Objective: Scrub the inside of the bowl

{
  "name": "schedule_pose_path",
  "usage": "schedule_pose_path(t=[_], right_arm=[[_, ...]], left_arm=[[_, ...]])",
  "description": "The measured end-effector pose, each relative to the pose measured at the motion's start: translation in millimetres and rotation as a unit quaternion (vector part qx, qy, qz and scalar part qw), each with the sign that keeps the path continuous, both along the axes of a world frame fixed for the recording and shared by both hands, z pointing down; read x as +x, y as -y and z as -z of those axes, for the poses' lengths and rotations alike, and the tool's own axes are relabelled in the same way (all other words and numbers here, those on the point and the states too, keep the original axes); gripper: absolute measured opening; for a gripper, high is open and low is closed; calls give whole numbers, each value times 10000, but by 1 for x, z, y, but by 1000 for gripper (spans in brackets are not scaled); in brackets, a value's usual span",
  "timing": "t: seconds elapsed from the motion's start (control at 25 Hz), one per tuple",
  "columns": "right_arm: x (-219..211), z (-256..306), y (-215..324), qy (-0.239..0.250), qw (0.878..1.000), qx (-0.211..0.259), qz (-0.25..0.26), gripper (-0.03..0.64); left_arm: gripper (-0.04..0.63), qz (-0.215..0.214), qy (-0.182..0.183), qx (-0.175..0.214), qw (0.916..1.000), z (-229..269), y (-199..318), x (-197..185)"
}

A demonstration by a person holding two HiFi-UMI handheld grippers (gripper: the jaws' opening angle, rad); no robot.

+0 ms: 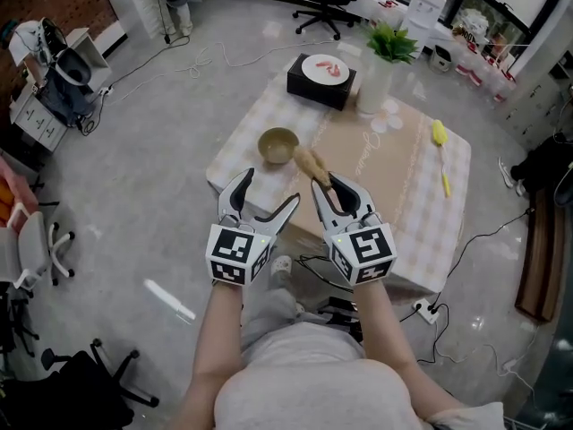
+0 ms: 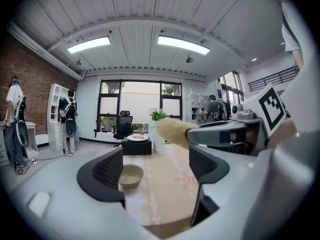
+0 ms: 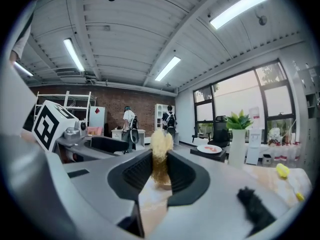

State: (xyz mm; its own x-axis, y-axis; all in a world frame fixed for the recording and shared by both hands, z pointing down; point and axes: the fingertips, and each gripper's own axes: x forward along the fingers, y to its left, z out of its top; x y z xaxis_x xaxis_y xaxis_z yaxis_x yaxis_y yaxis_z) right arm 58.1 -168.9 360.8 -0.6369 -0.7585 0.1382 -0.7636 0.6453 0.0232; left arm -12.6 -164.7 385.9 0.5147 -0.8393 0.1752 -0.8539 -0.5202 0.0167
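Just left of centre in the head view, the bowl [image 1: 278, 145] sits near the table's [image 1: 394, 182] corner, apart from both tools. The right gripper [image 1: 334, 193] is clamped on a straw-coloured scrubber [image 1: 312, 163], and the left gripper [image 1: 269, 192] gapes with nothing between its jaws. To my eye, the left should pinch the rim to steady the bowl before the scrubber circles the inner wall.

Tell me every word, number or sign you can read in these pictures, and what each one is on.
No text here reads clearly.
Table runner: pale cursive lettering, too small and faint to read.
White cabinet: a red diamond mark, with no letters I can make out.
Marker cubes on the left gripper and right gripper: black-and-white square patterns, no letters or numbers.
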Motion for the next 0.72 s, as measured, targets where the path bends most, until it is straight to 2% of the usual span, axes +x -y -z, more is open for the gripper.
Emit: schedule_pose_path(t=[0.2, 0.4, 0.72], right_arm=[[-12, -12, 32, -128, 9998, -107, 59, 86], [-20, -22, 62, -237, 9995, -195, -11, 86], [-26, -42, 100, -376, 9984, -378, -184, 86]], left_arm=[[496, -271, -22, -142, 9995, -19, 34, -8], [492, -416, -27, -326, 9986, -35, 67, -21], [474, -947, 317, -728, 9923, -78, 106, -27]])
